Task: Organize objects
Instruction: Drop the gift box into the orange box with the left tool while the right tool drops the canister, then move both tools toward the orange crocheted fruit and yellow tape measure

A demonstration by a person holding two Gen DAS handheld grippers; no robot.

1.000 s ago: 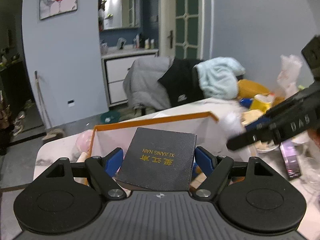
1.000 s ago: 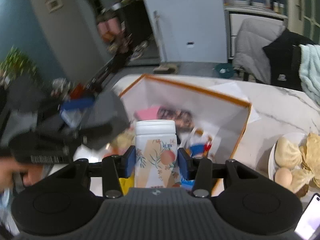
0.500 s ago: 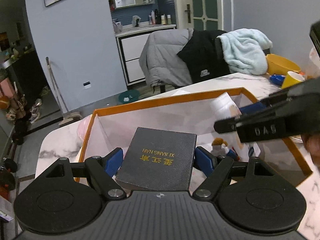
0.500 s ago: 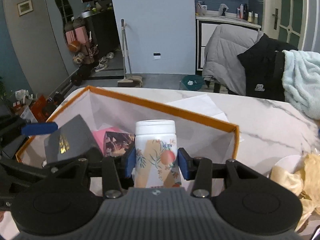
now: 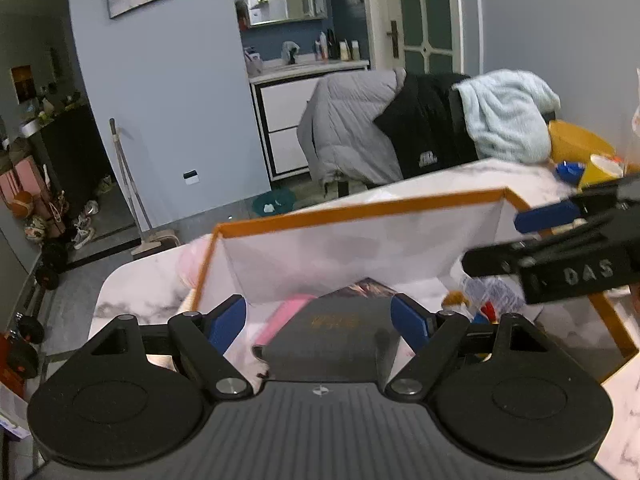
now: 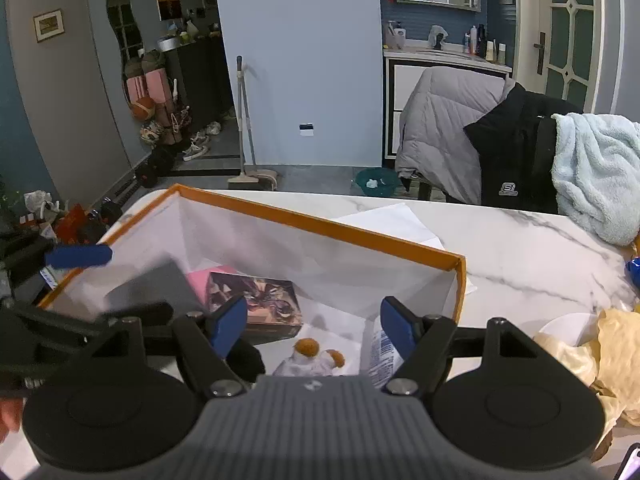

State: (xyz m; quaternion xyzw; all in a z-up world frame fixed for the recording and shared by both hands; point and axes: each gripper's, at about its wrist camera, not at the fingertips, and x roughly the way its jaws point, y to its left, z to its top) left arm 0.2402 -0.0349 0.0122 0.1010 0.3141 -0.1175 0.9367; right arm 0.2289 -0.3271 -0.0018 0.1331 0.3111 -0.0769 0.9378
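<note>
An orange-rimmed white box (image 5: 360,210) (image 6: 320,226) stands on the marble table. My left gripper (image 5: 319,316) is open over it; the dark grey booklet (image 5: 332,340) lies loose below the fingers, also in the right wrist view (image 6: 156,286). My right gripper (image 6: 310,322) is open and empty above the box. The white bottle (image 6: 380,354) lies in the box beside a small plush toy (image 6: 310,354), a dark picture box (image 6: 260,300) and a pink item (image 6: 200,280).
A plate with yellow wrappers (image 6: 592,344) lies right of the box. A sheet of paper (image 6: 388,224) lies behind it. Chairs draped with jackets and a blue towel (image 6: 596,168) stand at the far table edge. Cups and a yellow bowl (image 5: 576,144) stand at right.
Both grippers opened. The booklet dropped from my left gripper into the box, and the white bottle dropped from my right gripper into the box.
</note>
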